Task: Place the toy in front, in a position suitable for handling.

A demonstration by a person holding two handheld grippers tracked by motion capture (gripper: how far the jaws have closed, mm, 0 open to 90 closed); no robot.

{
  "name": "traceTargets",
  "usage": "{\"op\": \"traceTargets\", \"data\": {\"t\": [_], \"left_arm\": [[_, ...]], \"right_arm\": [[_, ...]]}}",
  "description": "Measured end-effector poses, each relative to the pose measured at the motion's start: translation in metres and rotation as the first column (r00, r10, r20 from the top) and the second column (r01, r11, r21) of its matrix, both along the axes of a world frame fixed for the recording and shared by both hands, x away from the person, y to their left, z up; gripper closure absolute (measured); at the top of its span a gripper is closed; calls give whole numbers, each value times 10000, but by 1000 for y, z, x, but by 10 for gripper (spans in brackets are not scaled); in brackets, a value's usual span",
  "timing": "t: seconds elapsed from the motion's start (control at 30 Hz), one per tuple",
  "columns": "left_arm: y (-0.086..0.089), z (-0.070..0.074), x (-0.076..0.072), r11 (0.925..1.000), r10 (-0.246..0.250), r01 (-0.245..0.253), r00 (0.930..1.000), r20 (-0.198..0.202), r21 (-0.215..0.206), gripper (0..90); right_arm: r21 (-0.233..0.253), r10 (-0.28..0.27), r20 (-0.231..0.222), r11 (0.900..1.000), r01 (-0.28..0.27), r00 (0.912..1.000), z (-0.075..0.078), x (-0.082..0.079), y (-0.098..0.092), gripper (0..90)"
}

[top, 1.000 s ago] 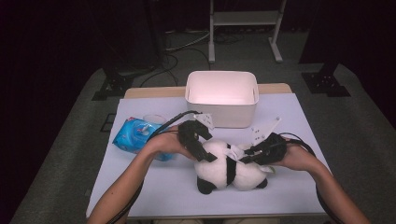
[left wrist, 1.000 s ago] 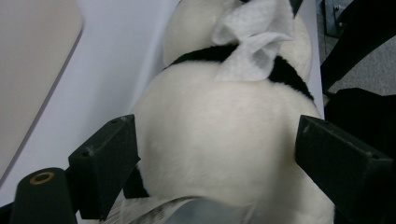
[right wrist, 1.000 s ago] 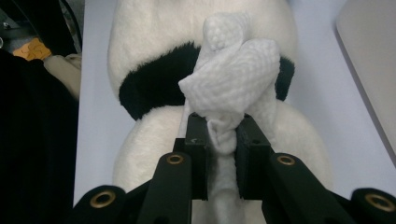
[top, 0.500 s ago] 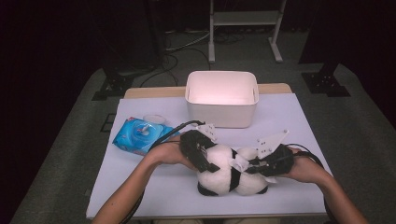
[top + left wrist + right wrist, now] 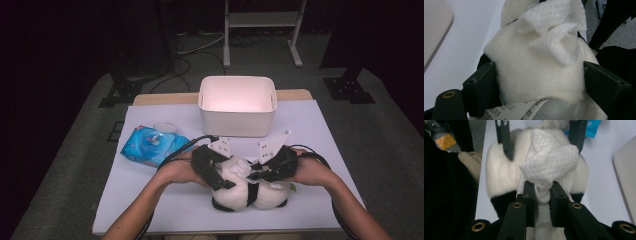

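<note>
Plush fur fills the left gripper view: the left hand-held gripper [image 5: 539,82] has its two black jaws spread wide and pressed against either flank of the white body of a plush panda [image 5: 536,75], clamped around it. That view also brings out a sewn-in label [image 5: 524,111] at the bottom edge, printed with a barcode and digits that seem to read "6.29.9", though they are too tilted and cropped to be sure. The high view shows none of this print; there the panda [image 5: 250,192] is one black-and-white toy lying on the white tabletop [image 5: 150,200], near the front edge, between two hands.

The right gripper view gives what the others hide: the right hand-held gripper [image 5: 543,192] has its jaws drawn close together, pinching a bunched neck of a white embossed wipe [image 5: 551,165] that rests on top of the panda. The other gripper's two jaws stand beyond, on each side of the toy.

From above, one white rectangular bin [image 5: 237,104] sits toward the back of the tabletop, well apart from the toy, and one blue pack of wipes [image 5: 150,146] lies to the left, near the left forearm; its printing is too small to read. Count: two grippers, one panda, one wipe, one bin, one pack.
</note>
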State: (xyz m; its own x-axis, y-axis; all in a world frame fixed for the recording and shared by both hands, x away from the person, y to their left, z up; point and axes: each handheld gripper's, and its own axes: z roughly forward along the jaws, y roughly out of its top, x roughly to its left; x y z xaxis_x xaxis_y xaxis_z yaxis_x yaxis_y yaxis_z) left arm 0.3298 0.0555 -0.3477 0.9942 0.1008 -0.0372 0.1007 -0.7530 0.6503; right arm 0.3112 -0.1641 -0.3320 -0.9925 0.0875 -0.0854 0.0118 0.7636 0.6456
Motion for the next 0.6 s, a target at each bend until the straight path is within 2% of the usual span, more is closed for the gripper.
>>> {"op": "traceTargets", "data": {"t": [0.17,0.37,0.4,0.43,0.6], "left_arm": [[1,0,0,10000,20,-20,10000,23,-41,159],[0,1,-1,10000,-25,25,10000,75,64,159],[0,1,-1,10000,-23,23,10000,79,48,159],[-1,1,-2,10000,-14,14,10000,92,36,159],[1,0,-1,10000,40,-40,10000,28,-15,160]], "right_arm": [[-17,-21,-29,10000,21,10000,2,4,1,763],[-230,-574,-63,9981,573,9983,-3,5,-18,763],[-7,-805,-250,9968,805,9964,-6,5,-29,763],[-7,-805,-250,9968,805,9964,-6,5,-29,763],[370,-1249,-366,9913,1262,9915,-9,4,-52,763]]}}
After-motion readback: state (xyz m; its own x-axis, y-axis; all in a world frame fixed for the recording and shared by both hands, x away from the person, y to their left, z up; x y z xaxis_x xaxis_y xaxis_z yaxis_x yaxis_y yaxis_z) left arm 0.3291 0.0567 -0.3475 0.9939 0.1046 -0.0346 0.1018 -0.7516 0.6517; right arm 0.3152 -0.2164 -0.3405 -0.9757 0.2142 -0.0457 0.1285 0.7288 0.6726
